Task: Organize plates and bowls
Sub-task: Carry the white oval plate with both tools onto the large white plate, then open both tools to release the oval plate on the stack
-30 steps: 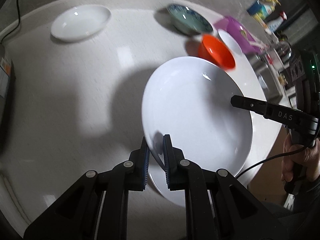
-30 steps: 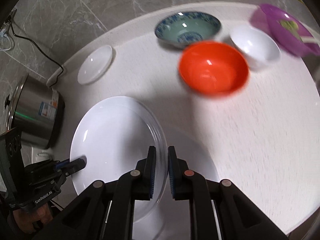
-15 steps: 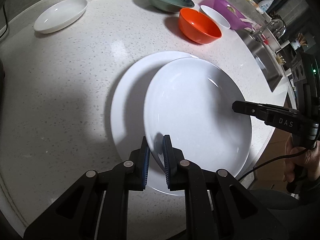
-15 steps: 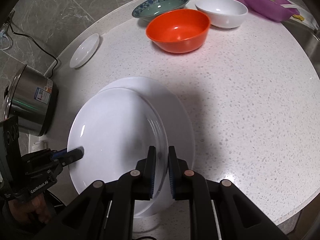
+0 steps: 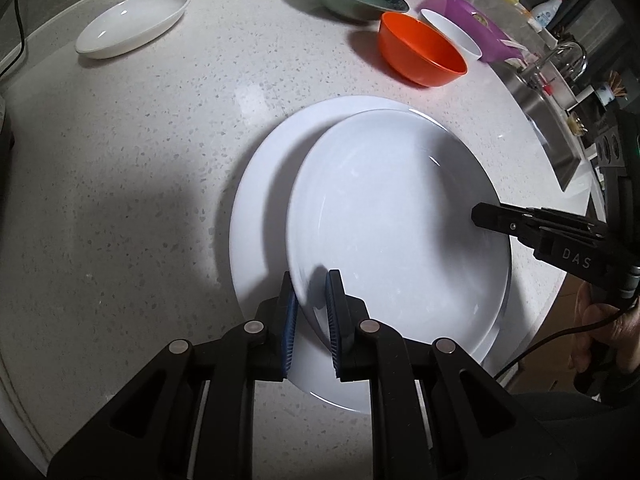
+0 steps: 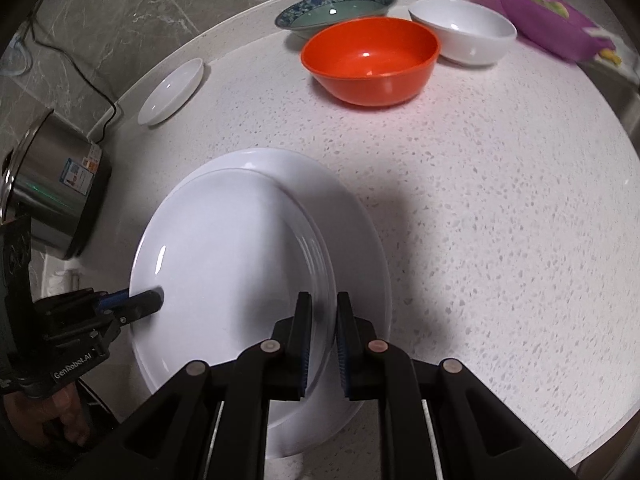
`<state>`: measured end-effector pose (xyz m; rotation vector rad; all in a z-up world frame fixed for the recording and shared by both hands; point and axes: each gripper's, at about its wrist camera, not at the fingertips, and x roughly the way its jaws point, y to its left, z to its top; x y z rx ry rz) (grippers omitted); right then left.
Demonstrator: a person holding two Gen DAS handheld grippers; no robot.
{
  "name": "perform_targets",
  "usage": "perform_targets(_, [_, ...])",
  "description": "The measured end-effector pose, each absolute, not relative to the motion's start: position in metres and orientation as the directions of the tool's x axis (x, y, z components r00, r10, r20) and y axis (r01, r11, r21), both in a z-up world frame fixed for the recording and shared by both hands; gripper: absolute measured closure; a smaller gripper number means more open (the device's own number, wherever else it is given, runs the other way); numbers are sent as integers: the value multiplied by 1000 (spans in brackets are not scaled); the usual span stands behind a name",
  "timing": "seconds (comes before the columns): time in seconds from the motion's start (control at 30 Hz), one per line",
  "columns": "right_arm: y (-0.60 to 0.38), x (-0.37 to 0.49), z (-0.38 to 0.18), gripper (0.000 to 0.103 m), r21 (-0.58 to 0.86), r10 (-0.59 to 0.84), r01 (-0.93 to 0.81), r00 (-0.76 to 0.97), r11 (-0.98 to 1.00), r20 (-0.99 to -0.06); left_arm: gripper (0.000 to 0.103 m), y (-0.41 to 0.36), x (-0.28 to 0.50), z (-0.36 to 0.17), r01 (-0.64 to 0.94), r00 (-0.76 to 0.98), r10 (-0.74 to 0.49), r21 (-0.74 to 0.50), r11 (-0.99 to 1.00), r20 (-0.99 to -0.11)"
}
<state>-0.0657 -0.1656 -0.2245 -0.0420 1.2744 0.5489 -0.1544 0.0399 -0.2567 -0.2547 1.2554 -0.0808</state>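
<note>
Both grippers hold one white plate (image 5: 396, 216) by opposite rims, just above a larger white plate (image 5: 260, 200) that lies on the counter. My left gripper (image 5: 312, 280) is shut on the near rim in the left wrist view. My right gripper (image 6: 322, 302) is shut on the opposite rim of the held plate (image 6: 232, 256), over the lower plate (image 6: 360, 224). Each gripper also shows in the other's view: the right gripper (image 5: 476, 214) and the left gripper (image 6: 158, 298). I cannot tell whether the two plates touch.
At the back stand an orange bowl (image 6: 368, 58), a white bowl (image 6: 462, 34), a blue-patterned bowl (image 6: 334, 10), a purple bowl (image 6: 540, 14) and a small white dish (image 6: 172, 90). A steel cooker (image 6: 52, 184) stands at the left. A sink (image 5: 548, 120) lies beyond the counter's right edge.
Both grippers have lowered the held plate toward the counter. The larger plate beneath it has come into view, and the bowls at the back now look farther off.
</note>
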Motion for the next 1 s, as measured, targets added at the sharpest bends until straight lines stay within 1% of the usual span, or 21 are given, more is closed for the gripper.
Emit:
perform_targets(0.07, [-160,-67,-224,89,234,347,-438,198,868,-917,89,41,-154,-257,-76,311,-196,-230,970,-930])
perform_targets(0.3, [-158,-70,-224,88,194,331,-473,224,859,-917,88,44,-153,-257,-83,311,-211,-247,965,-927])
perform_targets(0.33, [-156,-70,-224,88,189,329,-479,227,857,-917,85,44,-155,-257,-84,313,-216,-253,964,-925])
perform_targets(0.37, [-156,-71,-224,87,181,326,-488,230,854,-917,80,46,-156,-256,-85,317,-223,-262,961,-922])
perform_targets(0.4, [-156,-72,-224,86,182,329,-492,231,851,-915,77,47,-156,-255,-86,324,-230,-271,959,-918])
perform_targets(0.43, [-156,-72,-224,84,186,334,-493,231,850,-914,70,48,-157,-253,-87,334,-231,-273,958,-914])
perform_targets(0.47, [-156,-72,-224,83,189,340,-496,232,847,-911,61,48,-157,-250,-88,343,-232,-277,957,-910])
perform_targets(0.53, [-157,-73,-224,79,191,346,-503,235,843,-908,53,51,-157,-245,-92,361,-237,-288,953,-902])
perform_targets(0.57, [-156,-73,-224,78,190,349,-508,237,840,-907,53,53,-157,-242,-97,367,-232,-285,954,-901])
perform_targets(0.6, [-155,-73,-224,74,190,351,-511,239,838,-905,53,56,-156,-240,-106,374,-232,-289,951,-898])
perform_targets(0.63, [-156,-73,-222,66,191,354,-515,240,836,-904,52,58,-156,-238,-111,378,-234,-295,949,-896])
perform_targets(0.67, [-154,-73,-221,62,190,358,-522,243,832,-901,47,61,-156,-236,-120,384,-235,-301,946,-893])
perform_targets(0.7, [-153,-73,-219,53,187,360,-527,246,829,-900,44,65,-156,-233,-130,394,-236,-309,942,-888])
perform_targets(0.73, [-152,-73,-218,45,184,361,-532,250,826,-899,38,69,-157,-229,-140,407,-240,-320,937,-881])
perform_targets(0.77, [-151,-72,-215,42,180,361,-536,254,825,-897,31,73,-159,-227,-150,420,-246,-334,931,-874])
perform_targets(0.8, [-153,-72,-213,37,176,360,-535,261,826,-895,27,78,-159,-224,-160,433,-251,-348,924,-866])
perform_targets(0.83, [-154,-72,-211,35,173,357,-531,266,829,-895,19,82,-161,-222,-170,445,-255,-361,917,-858])
perform_targets(0.87, [-158,-71,-207,35,169,353,-520,278,837,-893,5,85,-161,-221,-174,453,-251,-361,916,-856])
perform_targets(0.9, [-162,-71,-205,35,171,356,-515,286,840,-889,0,87,-161,-219,-174,460,-236,-347,922,-856])
perform_targets(1.0, [-179,-64,-185,34,220,407,-480,331,849,-851,0,93,-162,-208,-152,515,-161,-274,949,-842])
